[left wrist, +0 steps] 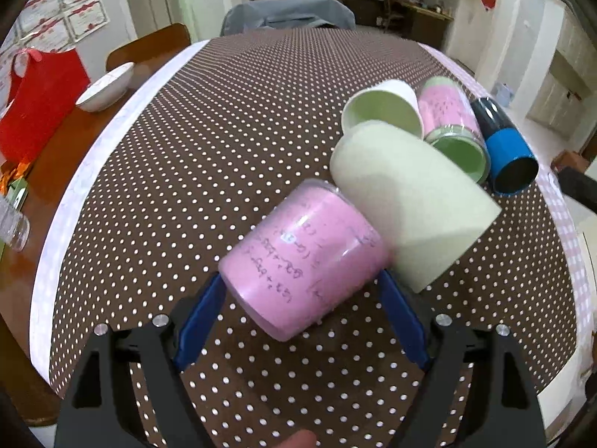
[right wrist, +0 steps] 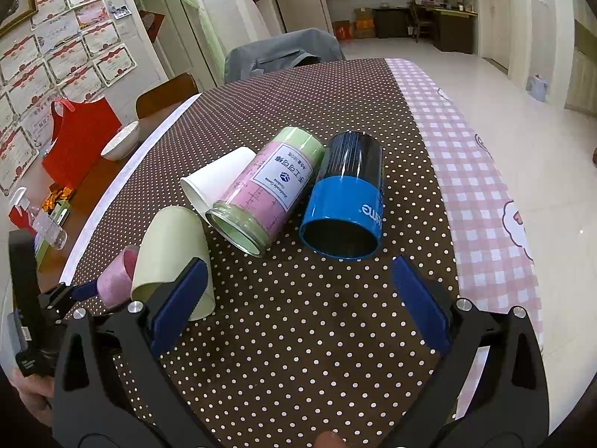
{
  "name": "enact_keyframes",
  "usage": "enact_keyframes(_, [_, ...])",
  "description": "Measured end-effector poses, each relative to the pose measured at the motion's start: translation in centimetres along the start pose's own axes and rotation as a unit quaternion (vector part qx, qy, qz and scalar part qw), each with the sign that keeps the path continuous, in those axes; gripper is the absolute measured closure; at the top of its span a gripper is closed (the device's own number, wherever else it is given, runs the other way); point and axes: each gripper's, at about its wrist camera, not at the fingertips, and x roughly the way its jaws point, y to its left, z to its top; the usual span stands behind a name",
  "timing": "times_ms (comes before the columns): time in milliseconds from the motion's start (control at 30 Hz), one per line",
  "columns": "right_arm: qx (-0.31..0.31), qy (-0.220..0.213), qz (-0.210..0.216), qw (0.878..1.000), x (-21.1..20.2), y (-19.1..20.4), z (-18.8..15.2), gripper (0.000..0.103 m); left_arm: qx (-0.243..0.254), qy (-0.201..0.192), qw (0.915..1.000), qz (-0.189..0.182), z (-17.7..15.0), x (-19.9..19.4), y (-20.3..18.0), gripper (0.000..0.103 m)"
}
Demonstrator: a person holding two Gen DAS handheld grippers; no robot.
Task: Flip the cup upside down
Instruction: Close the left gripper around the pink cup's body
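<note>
From the left wrist view, the left gripper (left wrist: 302, 291) has its blue pads closed against the sides of a pink cup (left wrist: 304, 259), which is tilted, its closed base toward the camera and its mouth pointing away toward the far edge of the table (left wrist: 209, 119). Whether the cup touches the dotted cloth is hard to tell; it looks lifted. Its far end sits against a pale green cup (left wrist: 410, 201) lying on its side. Beyond that, toward the right edge, lie a white cup (left wrist: 384, 106), a pink-and-green jar (left wrist: 453, 128) and a blue tin (left wrist: 505, 149), all tipped over.

From the right wrist view, the right gripper (right wrist: 300, 302) hangs above the table (right wrist: 335, 82) with its jaws wide apart and nothing between them. The pink cup (right wrist: 119, 280) shows near the left edge, partly hidden behind the pale green cup (right wrist: 171, 257), with the left gripper (right wrist: 84, 291) on it.

Judged from this, the grasp is made and the turn is partway; the cup has yet to be brought mouth-down and set on the cloth.
</note>
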Motion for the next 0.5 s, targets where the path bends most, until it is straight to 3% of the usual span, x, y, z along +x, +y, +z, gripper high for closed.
enact_keyframes(267, [0.002, 0.002, -0.003, 1.0, 0.6, 0.0, 0.1, 0.006, 0.052, 0.003, 0.9986, 0.0, 1.9, 1.1, 0.5, 0.021])
enact_keyframes(500, [0.003, 0.005, -0.007, 1.0, 1.0, 0.3, 0.0, 0.006, 0.085, 0.003, 0.996, -0.025, 3.0, 1.9, 0.6, 0.024])
